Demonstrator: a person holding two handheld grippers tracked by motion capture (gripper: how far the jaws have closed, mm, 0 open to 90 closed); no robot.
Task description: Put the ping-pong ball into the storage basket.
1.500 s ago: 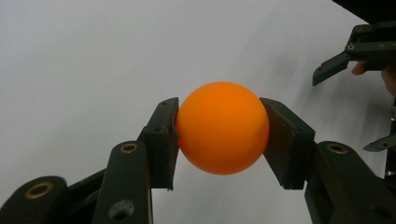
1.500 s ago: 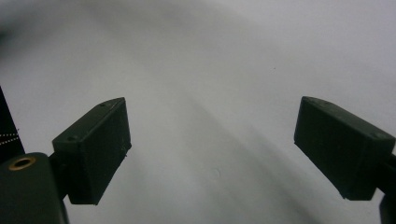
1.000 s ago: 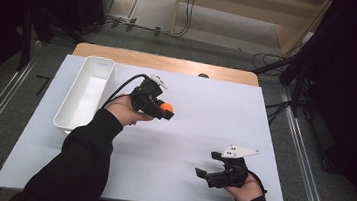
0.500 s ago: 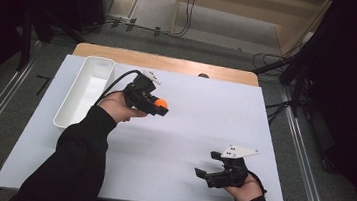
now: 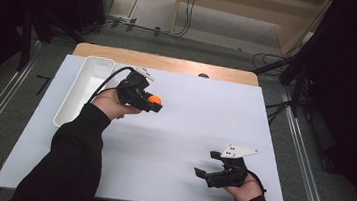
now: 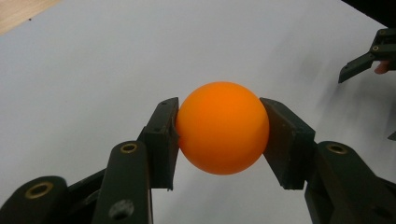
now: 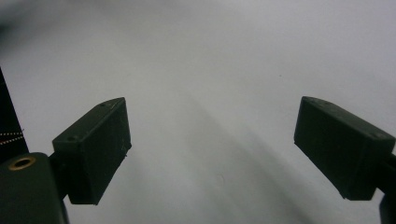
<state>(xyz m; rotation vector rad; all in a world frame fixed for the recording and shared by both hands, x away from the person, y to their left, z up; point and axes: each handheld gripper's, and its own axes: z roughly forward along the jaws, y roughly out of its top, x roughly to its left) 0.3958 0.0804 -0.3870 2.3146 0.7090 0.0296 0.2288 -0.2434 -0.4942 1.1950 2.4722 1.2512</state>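
One orange ball point(image 6: 223, 127), clamped in left gripper point(image 5: 152, 103). One white tray point(image 5: 83, 89) at its 9 o'clock. Right gripper point(image 5: 205, 167), 5 o'clock: jaws wide, empty.

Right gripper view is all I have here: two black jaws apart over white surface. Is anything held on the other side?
Observer: Yes. The left gripper is shut on an orange ball, one pad on each side of it.
Operator: Ball on the table or lifted?
Observer: Lifted, as far as the high view tells; the ball is above the white sheet with the left hand under the gripper.
Operator: Any container nearby?
Observer: A long white tray lies along the sheet's left edge, just left of that hand. No contents visible in it.
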